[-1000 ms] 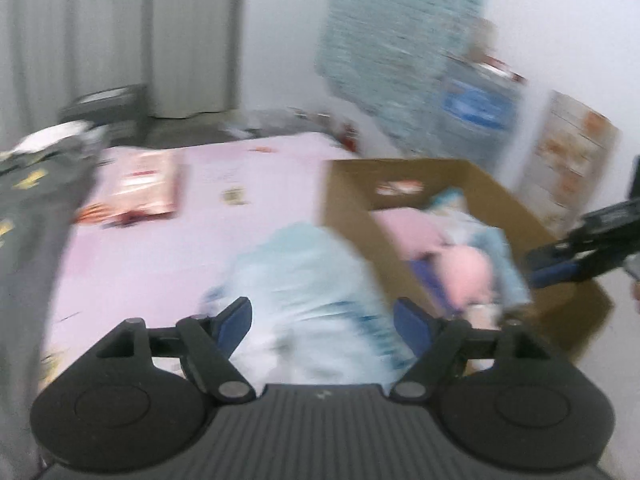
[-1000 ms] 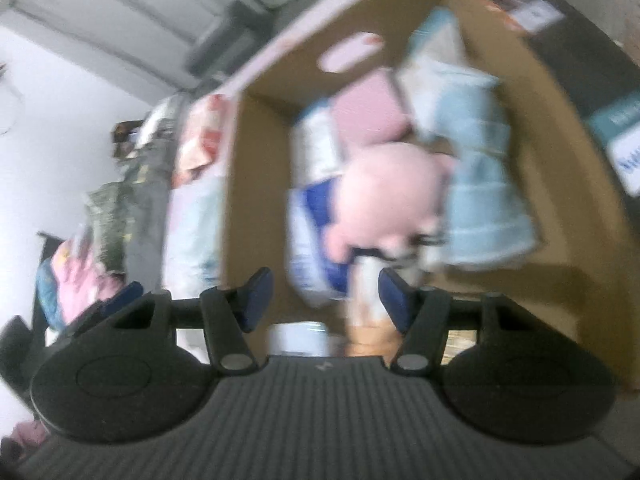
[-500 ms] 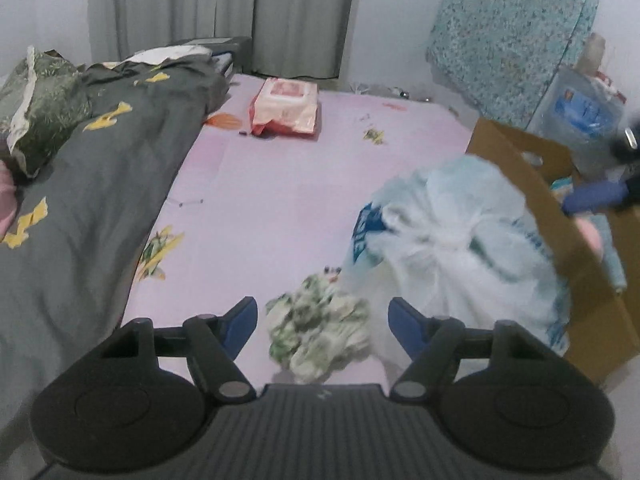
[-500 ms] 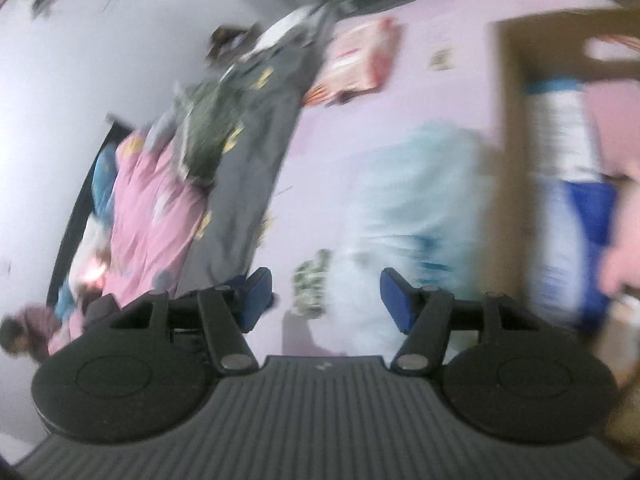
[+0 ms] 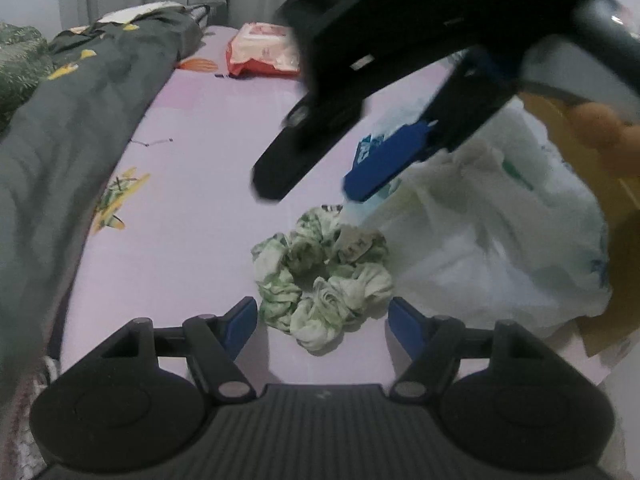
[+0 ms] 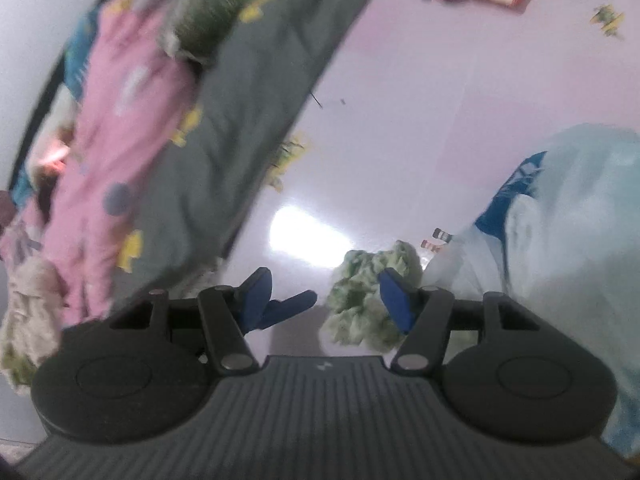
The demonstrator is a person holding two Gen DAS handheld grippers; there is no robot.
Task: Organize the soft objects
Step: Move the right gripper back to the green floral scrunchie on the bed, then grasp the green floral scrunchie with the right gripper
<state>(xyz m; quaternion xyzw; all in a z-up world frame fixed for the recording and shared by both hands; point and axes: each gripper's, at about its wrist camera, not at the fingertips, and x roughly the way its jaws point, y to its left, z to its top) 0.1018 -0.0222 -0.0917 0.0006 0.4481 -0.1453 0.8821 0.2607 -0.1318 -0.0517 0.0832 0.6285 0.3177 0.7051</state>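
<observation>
A green-and-white fabric scrunchie [image 5: 324, 272] lies on the pink bedsheet [image 5: 200, 152], against a crumpled white plastic bag [image 5: 500, 232]. My left gripper [image 5: 322, 314] is open, low over the sheet, with the scrunchie's near edge between its blue fingertips and neither pad pressing on it. My right gripper [image 5: 312, 194] reaches in from the upper right, open and empty, hovering just beyond the scrunchie. In the right wrist view the scrunchie [image 6: 360, 300] sits by the right finger of that gripper [image 6: 326, 300], and one blue left fingertip [image 6: 292, 306] shows.
A cardboard box [image 5: 624, 240] stands behind the bag at the right edge. A dark grey blanket [image 5: 60, 140] covers the bed's left side, with pink clothing [image 6: 112, 120] past it. A red-and-pink packet [image 5: 264, 52] lies far up the sheet.
My right gripper has swung away from the cardboard box and now hangs over the scrunchie. My left gripper has come down and closer to the scrunchie, its fingers slightly narrower than before.
</observation>
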